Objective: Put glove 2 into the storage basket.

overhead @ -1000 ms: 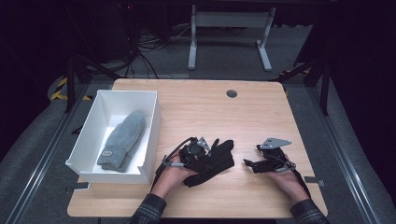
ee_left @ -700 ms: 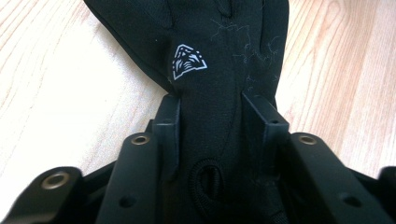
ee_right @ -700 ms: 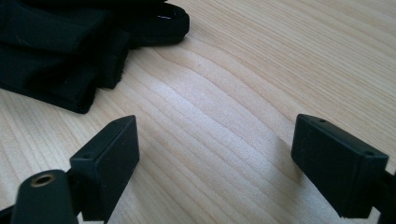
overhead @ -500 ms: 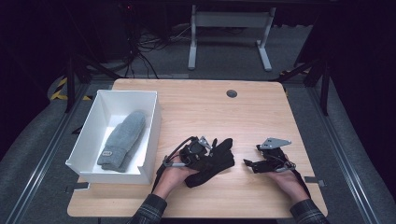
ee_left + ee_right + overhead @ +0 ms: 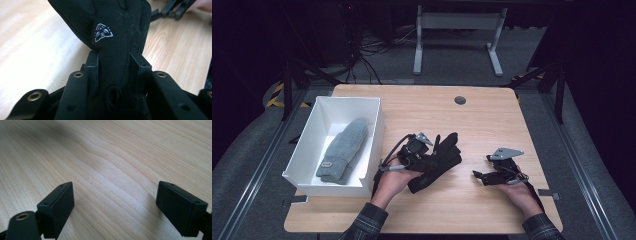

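Black fabric is bunched between the left tongs (image 5: 116, 72): a black glove (image 5: 439, 160), pinched near its cuff, the jaws having just closed in on it. In the high view it sits at centre frame, just right of the white box (image 5: 307, 150), draped from the tongs with its fingers pointing toward the upper right and its lower part close to the bench (image 5: 472, 120) or resting on it; which, I cannot tell.

A grey mitten (image 5: 343, 150) already lies inside the box at left of frame, so one piece looks packed. By my reading the black glove is gripped and on its way but not yet in; what remains is to carry it left over the near wall of the box and let go.

The right tongs (image 5: 115, 202) stand spread wide over bare wood with nothing between them, at lower right of the high view (image 5: 484, 175), well apart from the glove.

Room is generous: the upper half of the bench is open apart from a small round cable hole (image 5: 460, 100). The tight spot is the box's right wall, just beside the left hand (image 5: 394, 182), which the hanging glove must clear.
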Motion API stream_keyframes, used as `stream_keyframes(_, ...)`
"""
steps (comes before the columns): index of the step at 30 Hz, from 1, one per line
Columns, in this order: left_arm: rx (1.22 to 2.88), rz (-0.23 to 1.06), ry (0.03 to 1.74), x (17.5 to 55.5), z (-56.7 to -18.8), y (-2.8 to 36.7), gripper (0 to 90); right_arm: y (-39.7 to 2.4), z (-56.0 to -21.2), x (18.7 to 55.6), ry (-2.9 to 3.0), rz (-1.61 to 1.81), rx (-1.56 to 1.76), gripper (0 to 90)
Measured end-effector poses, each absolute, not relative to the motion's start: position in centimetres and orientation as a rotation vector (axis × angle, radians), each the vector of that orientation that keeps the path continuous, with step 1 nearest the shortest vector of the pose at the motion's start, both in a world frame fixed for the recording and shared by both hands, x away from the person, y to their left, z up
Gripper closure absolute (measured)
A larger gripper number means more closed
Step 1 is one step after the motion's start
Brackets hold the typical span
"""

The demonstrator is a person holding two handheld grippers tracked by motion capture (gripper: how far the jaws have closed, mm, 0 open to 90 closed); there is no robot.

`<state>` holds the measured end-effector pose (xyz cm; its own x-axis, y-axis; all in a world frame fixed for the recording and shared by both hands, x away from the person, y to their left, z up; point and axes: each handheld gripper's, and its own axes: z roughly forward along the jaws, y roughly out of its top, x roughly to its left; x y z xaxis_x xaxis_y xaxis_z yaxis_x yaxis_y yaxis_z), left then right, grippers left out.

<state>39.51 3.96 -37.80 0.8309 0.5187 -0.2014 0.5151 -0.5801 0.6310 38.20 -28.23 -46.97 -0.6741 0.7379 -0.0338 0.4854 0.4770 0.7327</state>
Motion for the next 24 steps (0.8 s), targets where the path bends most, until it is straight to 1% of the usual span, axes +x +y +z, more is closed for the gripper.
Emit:
stream_keyframes(3,2.271,0.020,0.755,39.5,-35.4,4.6,65.6,-28.2,-47.0,38.2,2.383,1.018,1.030,15.6)
stream_keyframes(4,2.271,0.020,0.755,39.5,-35.4,4.6,65.5,-28.2,-47.0,38.2,2.383,1.018,1.030,15.6)
stream_keyframes(12,2.246,0.085,0.789,40.1,-31.4,6.6,65.6,-28.2,-47.0,38.2,2.383,1.017,1.030,15.5)
stream_keyframes(18,2.205,0.127,0.842,40.7,-29.4,8.9,65.6,-28.2,-47.0,38.2,2.383,1.017,1.030,15.3)
stream_keyframes(24,2.168,0.160,0.892,41.0,-28.5,10.8,65.6,-28.2,-47.0,38.2,2.383,1.017,1.030,15.4)
